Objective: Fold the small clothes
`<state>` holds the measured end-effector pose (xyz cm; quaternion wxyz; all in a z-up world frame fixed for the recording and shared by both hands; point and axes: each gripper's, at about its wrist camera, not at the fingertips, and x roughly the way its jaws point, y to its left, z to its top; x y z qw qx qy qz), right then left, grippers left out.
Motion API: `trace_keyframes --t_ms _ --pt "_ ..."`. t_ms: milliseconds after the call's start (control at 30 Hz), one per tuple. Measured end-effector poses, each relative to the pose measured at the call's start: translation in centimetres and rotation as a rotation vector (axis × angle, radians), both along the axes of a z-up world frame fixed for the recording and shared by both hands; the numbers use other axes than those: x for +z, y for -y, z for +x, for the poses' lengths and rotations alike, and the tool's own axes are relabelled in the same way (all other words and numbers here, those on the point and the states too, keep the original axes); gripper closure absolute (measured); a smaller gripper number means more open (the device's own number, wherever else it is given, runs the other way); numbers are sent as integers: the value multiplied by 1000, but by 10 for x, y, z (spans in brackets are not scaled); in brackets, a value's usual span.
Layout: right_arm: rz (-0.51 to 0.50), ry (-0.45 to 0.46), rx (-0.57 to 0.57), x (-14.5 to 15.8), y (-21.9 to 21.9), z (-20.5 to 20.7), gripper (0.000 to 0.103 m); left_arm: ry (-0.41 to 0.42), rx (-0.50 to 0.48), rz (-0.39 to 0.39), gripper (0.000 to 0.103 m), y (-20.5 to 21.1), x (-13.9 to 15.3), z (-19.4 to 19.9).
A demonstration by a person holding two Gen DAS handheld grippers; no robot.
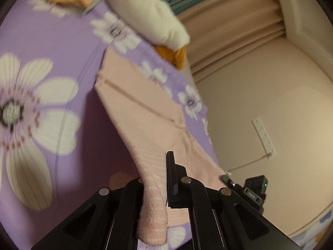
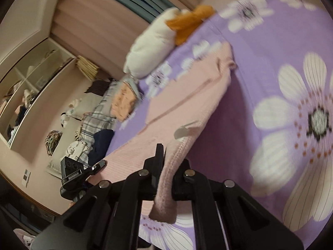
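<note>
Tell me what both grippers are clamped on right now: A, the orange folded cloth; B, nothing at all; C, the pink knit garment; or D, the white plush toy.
C: the left gripper and the right gripper each pinch a ribbed edge of the pink knit garment, lifting it off the purple floral bedsheet.

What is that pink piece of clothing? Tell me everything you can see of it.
The pink garment is a small, soft knit, pale pink, with ribbed edges and a seam line down its middle. It is partly lifted off the purple flowered bedspread: its near edge is pinched at two places, by the left gripper and the right gripper, both shut on the ribbing. The cloth slopes from the grippers down to its far end, which looks to lie on the bed near a white plush toy. What kind of garment it is I cannot tell.
</note>
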<state>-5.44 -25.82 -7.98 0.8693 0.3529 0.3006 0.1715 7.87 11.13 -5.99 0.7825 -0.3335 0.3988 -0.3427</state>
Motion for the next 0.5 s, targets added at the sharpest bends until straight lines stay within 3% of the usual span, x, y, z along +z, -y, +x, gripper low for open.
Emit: trace_keyframes --t_ms 500 --pt "-40 132 46 43 -5 -27 98 125 -17 -38 103 -11 39 -19"
